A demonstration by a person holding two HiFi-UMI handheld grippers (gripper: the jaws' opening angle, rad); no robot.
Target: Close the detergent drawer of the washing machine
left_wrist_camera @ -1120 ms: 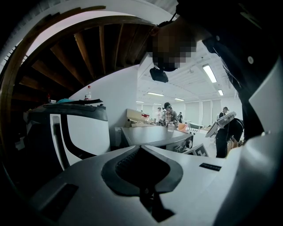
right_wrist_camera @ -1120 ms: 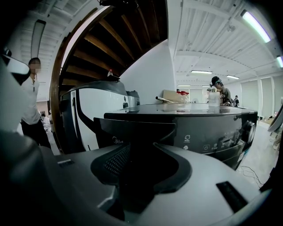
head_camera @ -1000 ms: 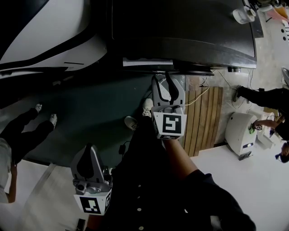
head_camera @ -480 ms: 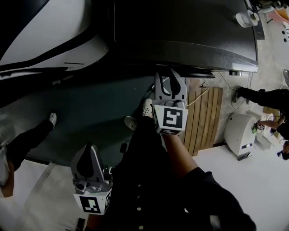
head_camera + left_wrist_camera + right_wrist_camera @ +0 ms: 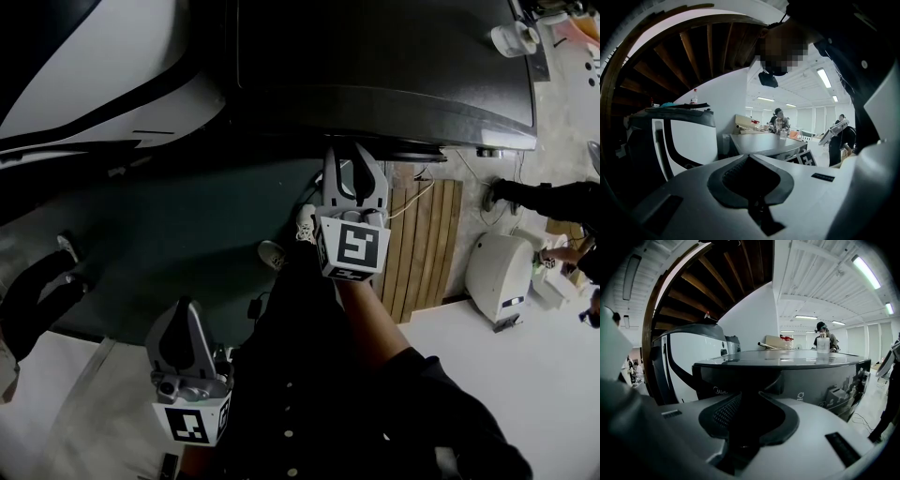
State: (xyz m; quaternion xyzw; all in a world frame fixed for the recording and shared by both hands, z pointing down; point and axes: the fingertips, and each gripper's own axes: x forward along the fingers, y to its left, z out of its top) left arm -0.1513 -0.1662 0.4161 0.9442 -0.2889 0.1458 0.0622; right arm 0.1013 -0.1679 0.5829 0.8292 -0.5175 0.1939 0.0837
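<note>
Got the right gripper (image 5: 354,159) with jaws just closing partway yet apart on nothing, detergent drawer (image 5: 715,380) flush in the washing machine (image 5: 811,376) front right ahead of them — left gripper (image 5: 185,309) pinched shut, empty.

Ahead: washing machine (image 5: 375,66) front, solid barrier.
Left: white appliance (image 5: 94,75) beside it.
Below: open floor (image 5: 187,234); bystander's legs (image 5: 37,295) at left edge.

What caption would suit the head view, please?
Right gripper at the washing machine's front, jaws just closing, nothing between them.
</note>
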